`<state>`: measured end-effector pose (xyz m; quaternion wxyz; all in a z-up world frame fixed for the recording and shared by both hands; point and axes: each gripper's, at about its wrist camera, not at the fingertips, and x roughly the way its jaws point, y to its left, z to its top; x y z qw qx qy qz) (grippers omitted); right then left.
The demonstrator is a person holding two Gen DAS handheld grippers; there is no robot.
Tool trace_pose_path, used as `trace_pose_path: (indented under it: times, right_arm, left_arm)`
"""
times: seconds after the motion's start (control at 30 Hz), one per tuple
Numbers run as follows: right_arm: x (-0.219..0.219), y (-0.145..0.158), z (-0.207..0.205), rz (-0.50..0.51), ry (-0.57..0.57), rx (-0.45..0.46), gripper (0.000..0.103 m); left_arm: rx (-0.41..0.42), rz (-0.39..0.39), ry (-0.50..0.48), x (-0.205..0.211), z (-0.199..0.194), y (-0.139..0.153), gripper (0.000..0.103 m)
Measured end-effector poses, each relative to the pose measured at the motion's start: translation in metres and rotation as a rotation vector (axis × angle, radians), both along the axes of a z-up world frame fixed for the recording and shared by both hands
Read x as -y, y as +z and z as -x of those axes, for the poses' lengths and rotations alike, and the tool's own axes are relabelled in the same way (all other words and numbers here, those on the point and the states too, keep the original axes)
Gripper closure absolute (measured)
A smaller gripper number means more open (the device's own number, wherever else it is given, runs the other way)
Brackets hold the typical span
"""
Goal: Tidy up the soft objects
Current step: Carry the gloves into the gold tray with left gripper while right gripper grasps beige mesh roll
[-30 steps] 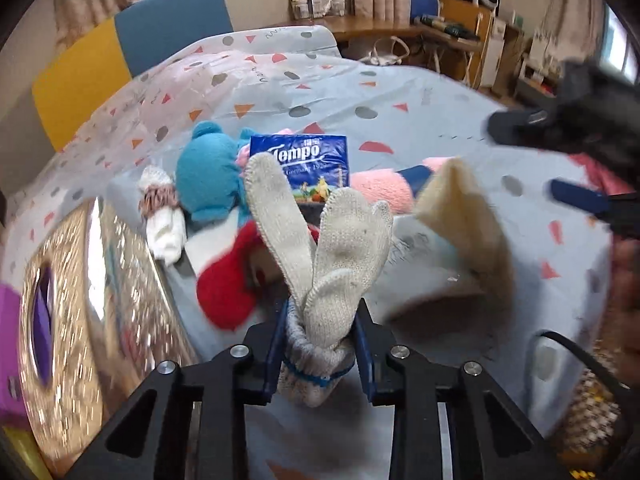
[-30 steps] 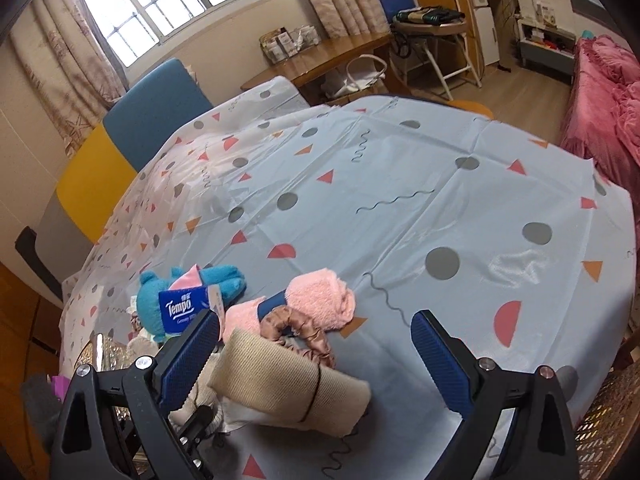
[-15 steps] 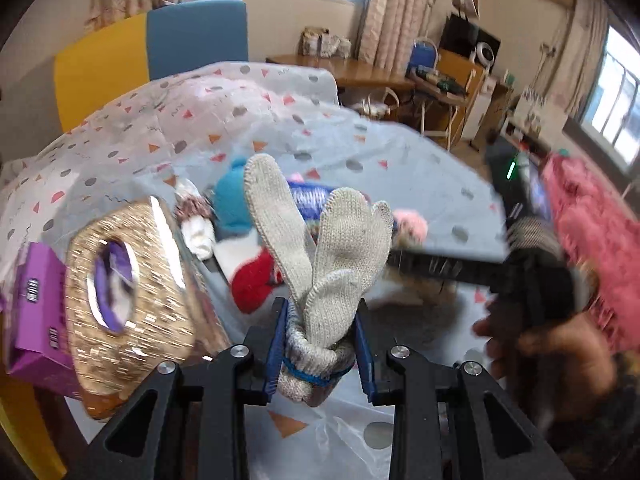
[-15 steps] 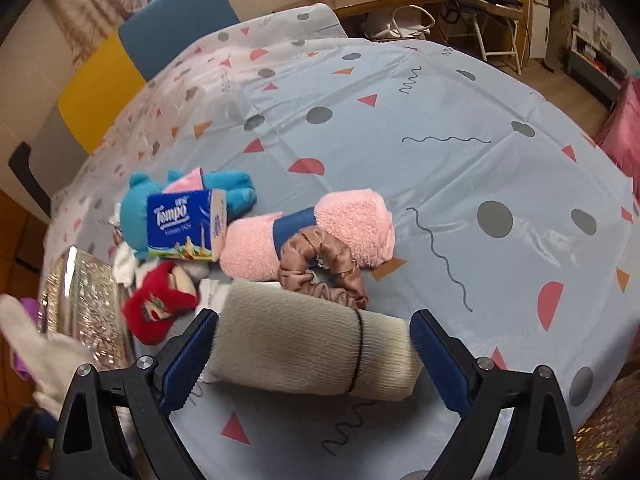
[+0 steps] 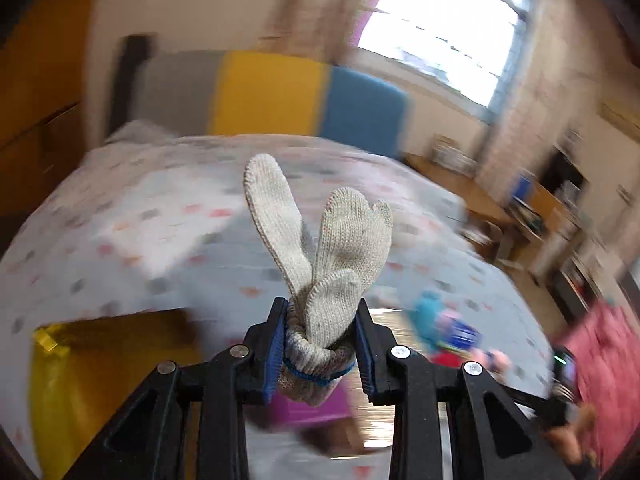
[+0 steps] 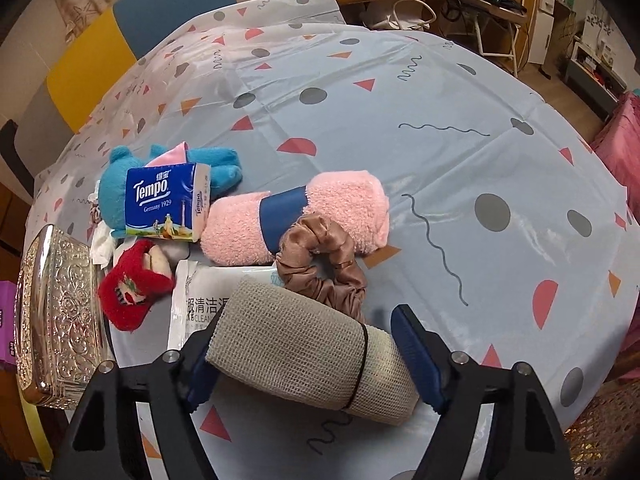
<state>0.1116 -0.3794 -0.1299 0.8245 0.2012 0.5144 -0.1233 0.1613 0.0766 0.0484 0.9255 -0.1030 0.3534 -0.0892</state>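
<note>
The left gripper (image 5: 318, 354) is clamped on the cuff of a knitted work glove (image 5: 320, 248), whose fingers stand up over the blurred patterned tablecloth (image 5: 120, 220). The right gripper (image 6: 308, 354) has its jaws closing around a rolled beige mesh cloth (image 6: 304, 346) that lies crosswise between them on the table; the left pad meets its end, the right pad stands just beside it. Just beyond lie a brown scrunchie (image 6: 320, 268), a rolled pink towel (image 6: 296, 216), a Tempo tissue pack (image 6: 166, 202), a blue plush toy (image 6: 216, 164) and a red plush (image 6: 128, 288).
</note>
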Motion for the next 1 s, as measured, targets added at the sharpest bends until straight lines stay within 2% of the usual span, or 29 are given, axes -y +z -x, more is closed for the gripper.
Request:
trace_pose_path:
  times: [0.03, 0.17, 0.3, 0.43, 0.53, 0.57, 0.63, 0.7, 0.87, 1.0]
  right_arm:
    - [-0.001, 0.000, -0.001, 0.003, 0.002, 0.000, 0.024]
    - [-0.003, 0.001, -0.002, 0.015, 0.008, -0.003, 0.024]
    - [-0.004, 0.001, -0.002, 0.024, 0.011, -0.006, 0.024]
    - [-0.003, 0.001, -0.002, 0.006, 0.005, -0.001, 0.024]
    - [-0.003, 0.001, -0.002, 0.003, 0.007, -0.002, 0.023]
    - [-0.003, 0.001, -0.002, 0.001, 0.008, 0.000, 0.023]
    - [-0.003, 0.002, -0.002, -0.006, 0.012, 0.006, 0.023]
    - [-0.004, 0.001, -0.003, -0.011, 0.015, 0.008, 0.023]
    - [-0.011, 0.004, -0.005, -0.015, 0.055, 0.026, 0.022]
    - [-0.024, 0.016, -0.012, -0.005, 0.195, 0.034, 0.018]
  left_arm:
    - [-0.023, 0.003, 0.059, -0.021, -0.002, -0.011, 0.071]
    - [-0.153, 0.062, 0.198, -0.079, -0.006, -0.066, 0.071]
    - [-0.291, 0.110, 0.248, -0.095, -0.017, -0.120, 0.071]
    - [-0.333, 0.137, 0.251, -0.094, -0.036, -0.143, 0.069]
    - [-0.354, 0.123, 0.273, -0.091, -0.046, -0.152, 0.061]
    - [-0.351, 0.128, 0.277, -0.089, -0.045, -0.152, 0.050]
    - [-0.323, 0.104, 0.301, -0.090, -0.042, -0.148, 0.036]
    - [-0.292, 0.059, 0.315, -0.087, -0.033, -0.141, 0.034]
    - [-0.243, 0.017, 0.304, -0.081, 0.001, -0.131, 0.033]
    - [-0.200, 0.000, 0.271, -0.077, 0.032, -0.123, 0.030]
